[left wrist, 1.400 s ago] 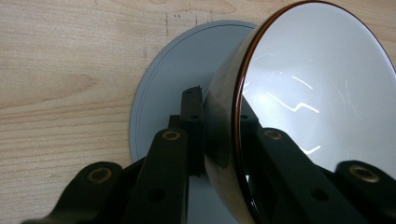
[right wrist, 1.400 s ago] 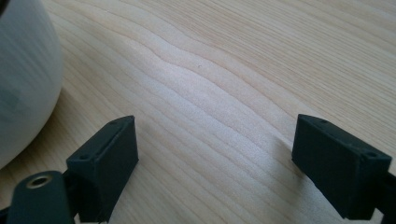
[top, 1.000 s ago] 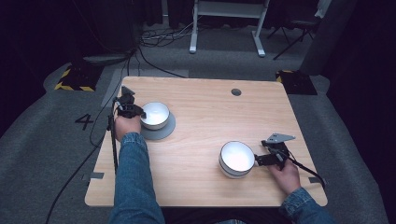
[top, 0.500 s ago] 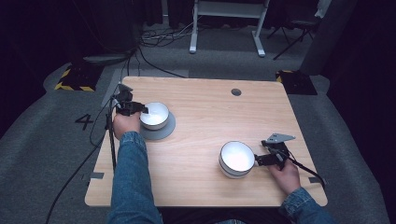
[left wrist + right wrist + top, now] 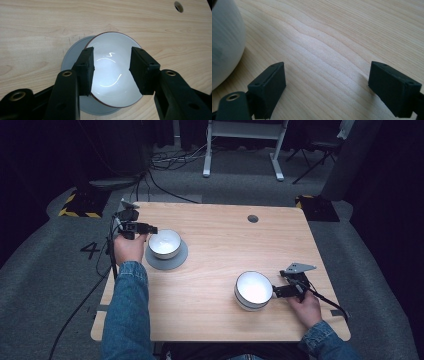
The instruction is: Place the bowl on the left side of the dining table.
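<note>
High view: "4" (image 5: 90, 250) marked on floor (image 5: 45, 285).

lab/studio | dark curtains (image 5: 45, 165) | floor cables (image 5: 165, 162) | hazard tape (image 5: 77, 212)

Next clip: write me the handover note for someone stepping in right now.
Left gripper: open, jaws over the white ceramic bowl that sits on the round grey saucer at the table's left.
Right gripper: open, empty, low over the light wooden table, beside the second white bowl.
Done: nothing gripped.
Left: probably close on a bowl and move it; the goal is unclear.
</note>
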The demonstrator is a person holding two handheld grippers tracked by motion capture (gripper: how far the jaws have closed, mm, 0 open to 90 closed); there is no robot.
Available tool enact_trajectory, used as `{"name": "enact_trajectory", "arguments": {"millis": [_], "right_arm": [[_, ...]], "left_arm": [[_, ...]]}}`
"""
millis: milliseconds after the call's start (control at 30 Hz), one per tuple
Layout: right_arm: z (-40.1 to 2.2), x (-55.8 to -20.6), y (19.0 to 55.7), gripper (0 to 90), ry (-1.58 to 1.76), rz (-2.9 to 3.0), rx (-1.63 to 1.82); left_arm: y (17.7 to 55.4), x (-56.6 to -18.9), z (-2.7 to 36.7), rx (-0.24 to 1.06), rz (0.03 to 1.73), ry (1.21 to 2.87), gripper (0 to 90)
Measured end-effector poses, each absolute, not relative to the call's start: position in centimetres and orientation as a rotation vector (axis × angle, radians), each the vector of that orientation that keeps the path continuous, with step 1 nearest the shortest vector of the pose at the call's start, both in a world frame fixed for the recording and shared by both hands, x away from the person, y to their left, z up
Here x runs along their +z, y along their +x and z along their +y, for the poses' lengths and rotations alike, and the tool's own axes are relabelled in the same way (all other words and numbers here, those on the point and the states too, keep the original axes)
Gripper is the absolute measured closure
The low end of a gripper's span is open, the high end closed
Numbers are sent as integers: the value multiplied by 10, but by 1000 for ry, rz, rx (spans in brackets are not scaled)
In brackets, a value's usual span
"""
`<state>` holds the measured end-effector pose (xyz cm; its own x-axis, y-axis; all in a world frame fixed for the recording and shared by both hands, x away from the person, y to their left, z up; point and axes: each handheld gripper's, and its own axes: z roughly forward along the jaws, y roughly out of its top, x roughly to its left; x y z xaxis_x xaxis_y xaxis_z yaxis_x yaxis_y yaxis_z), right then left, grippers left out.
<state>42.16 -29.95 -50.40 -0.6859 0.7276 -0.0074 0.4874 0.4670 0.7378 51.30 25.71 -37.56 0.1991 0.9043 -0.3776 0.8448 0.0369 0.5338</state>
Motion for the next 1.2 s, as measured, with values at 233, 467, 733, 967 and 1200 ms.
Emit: {"name": "enact_trajectory", "arguments": {"millis": [233,467,733,967,1200], "right_arm": [[-299,-504,422,145,1032,2397,1051],[-299,-504,422,145,1031,2397,1051],[-299,-504,422,145,1033,2397,1051],[-299,-504,422,145,1033,2397,1051],[-299,-504,422,145,1034,2397,1051]], "left_arm": [[493,-353,249,160,1529,1840,543],[468,-337,239,172,1387,1882,534],[442,-328,222,166,1228,1958,514],[416,-325,203,180,1115,2020,512],[398,-329,190,201,1044,2053,512]]}}
